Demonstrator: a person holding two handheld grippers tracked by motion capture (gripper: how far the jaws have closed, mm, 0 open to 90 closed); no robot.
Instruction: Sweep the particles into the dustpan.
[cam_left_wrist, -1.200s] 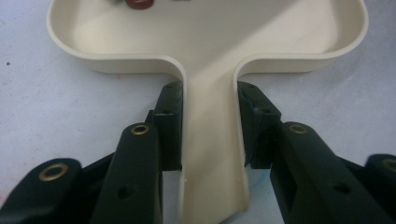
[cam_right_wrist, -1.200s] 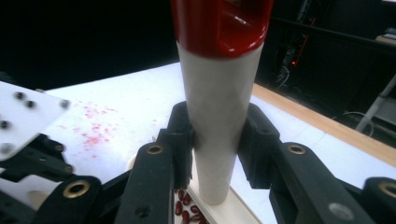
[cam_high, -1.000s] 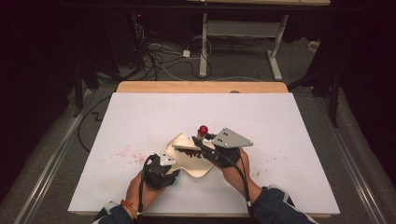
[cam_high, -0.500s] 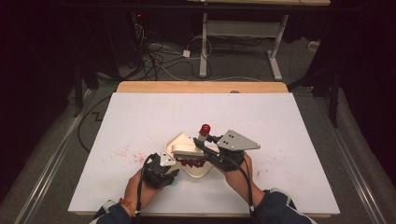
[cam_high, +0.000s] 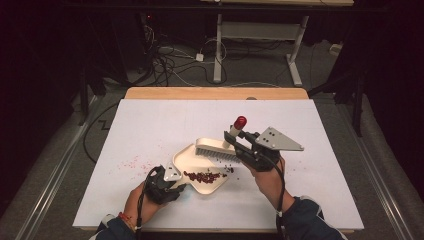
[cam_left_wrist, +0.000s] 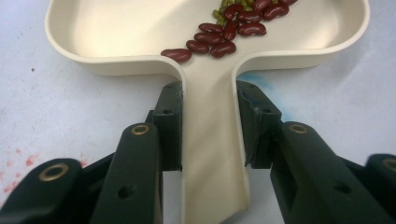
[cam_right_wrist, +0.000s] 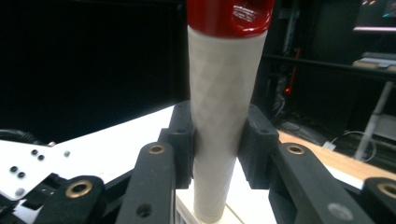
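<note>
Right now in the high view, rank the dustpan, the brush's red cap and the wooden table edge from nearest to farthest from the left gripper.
1. dustpan, held in the left gripper.
2. red cap, up and right.
3. wooden table edge, at the far side.

Glossy plastic dustpan (cam_left_wrist: 210, 28); seemingly textured brush handle (cam_right_wrist: 224, 116).

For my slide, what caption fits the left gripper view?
Black jaws clamp the dustpan handle, beans piled inside.
</note>
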